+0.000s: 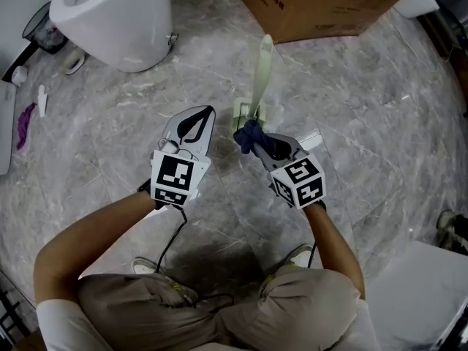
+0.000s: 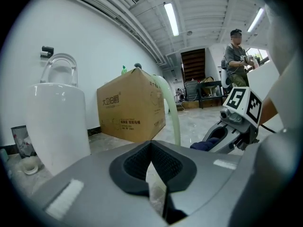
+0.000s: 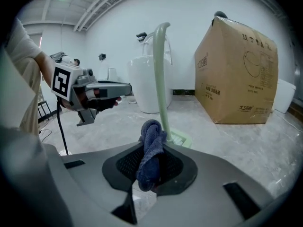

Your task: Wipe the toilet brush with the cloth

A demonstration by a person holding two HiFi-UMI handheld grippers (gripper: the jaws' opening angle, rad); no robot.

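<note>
A pale green toilet brush [image 1: 263, 68] stands upright in its flat holder [image 1: 242, 112] on the grey marble floor. My right gripper [image 1: 254, 140] is shut on a bunched dark blue cloth [image 1: 247, 135], which presses against the low part of the brush handle [image 3: 160, 79]. In the right gripper view the cloth [image 3: 150, 150] hangs down between the jaws. My left gripper [image 1: 205, 115] hovers just left of the brush holder, apart from it, shut with nothing in it. The left gripper view shows the brush handle [image 2: 174, 117] and the right gripper's cloth [image 2: 209, 144] ahead.
A white toilet [image 1: 117, 13] stands at the far left and a large cardboard box [image 1: 322, 2] behind the brush. A purple item [image 1: 25, 123] and small bits lie on the floor at the left. A white object [image 1: 417, 291] sits at bottom right. A person [image 2: 235, 60] stands far off.
</note>
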